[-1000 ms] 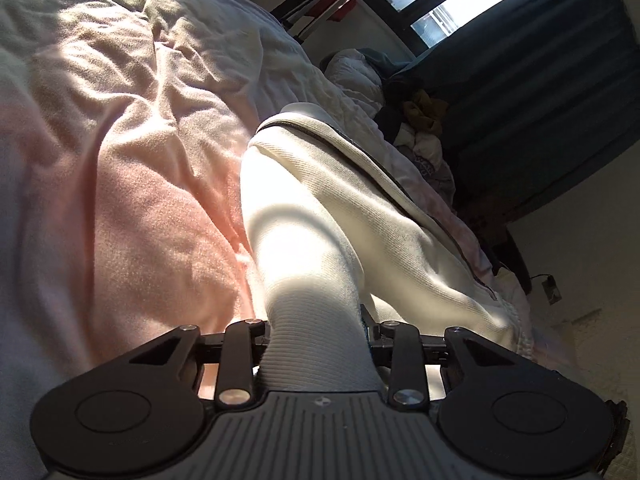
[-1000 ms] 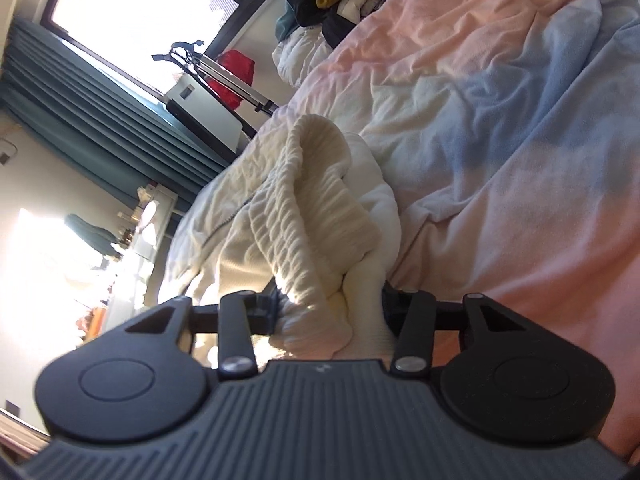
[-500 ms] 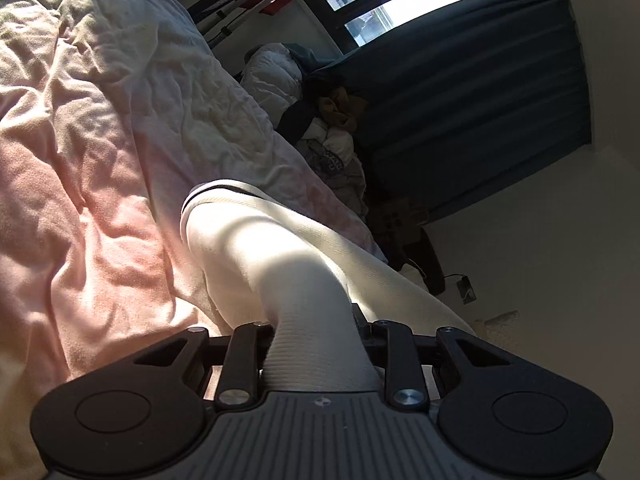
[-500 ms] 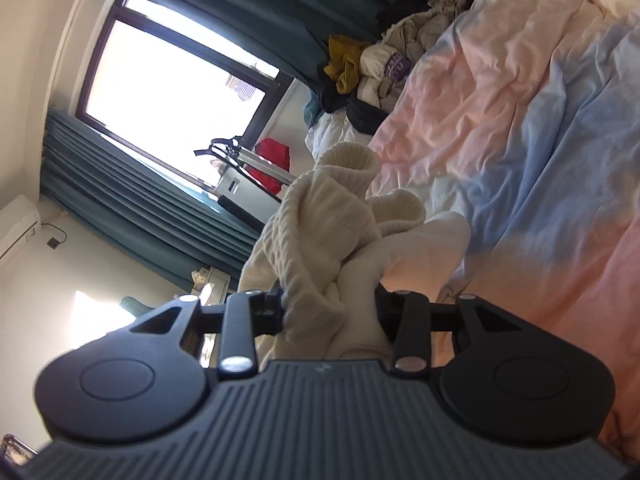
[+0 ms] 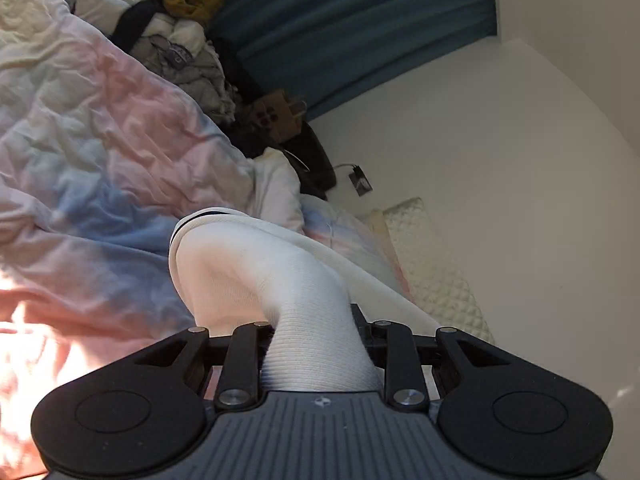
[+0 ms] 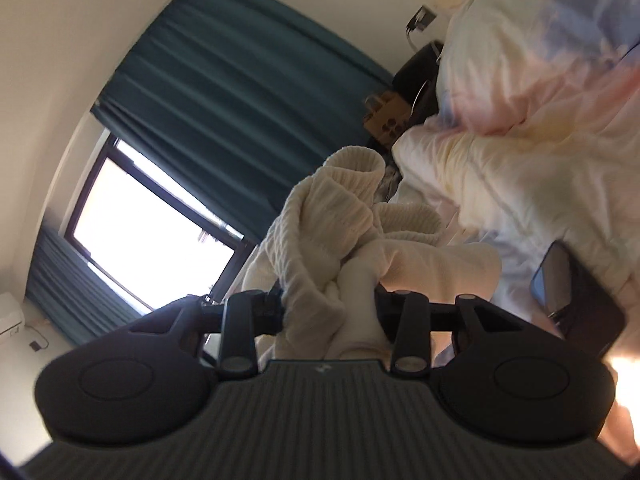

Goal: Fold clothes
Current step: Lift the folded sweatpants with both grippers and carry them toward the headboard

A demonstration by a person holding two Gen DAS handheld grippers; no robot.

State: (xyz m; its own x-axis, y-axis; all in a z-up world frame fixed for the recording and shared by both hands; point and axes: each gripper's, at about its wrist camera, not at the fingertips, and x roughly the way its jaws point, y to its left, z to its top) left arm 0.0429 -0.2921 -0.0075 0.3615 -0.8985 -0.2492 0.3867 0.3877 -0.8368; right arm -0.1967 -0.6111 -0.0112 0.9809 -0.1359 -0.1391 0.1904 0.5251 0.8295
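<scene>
The left gripper (image 5: 316, 344) is clenched on a band of smooth ribbed white fabric of the garment (image 5: 256, 264), which arches up off the bed, over the duvet (image 5: 100, 168). Only the left wrist view shows the dark trim along the garment's folded edge, the quilted cream pillow (image 5: 432, 272) against the wall at the head of the bed, and the pile of loose clothes (image 5: 176, 40) at the duvet's far edge.

The right gripper (image 6: 332, 312) is clamped on a bunched wad of the same cream garment (image 6: 332, 216), here looking coarser and knitted, with a ribbed cuff standing up above the jaws. Only this view shows the bright window (image 6: 148, 236), the wall unit (image 6: 12, 316) at the left edge, and a dark phone (image 6: 576, 296) lying on the duvet (image 6: 520, 140) beside the gripper.

Both views share the teal curtain (image 5: 352, 24), the pale wall, a wall socket (image 5: 360, 182) and a brown cardboard box (image 5: 276, 114) beside the bed; what it holds cannot be made out.
</scene>
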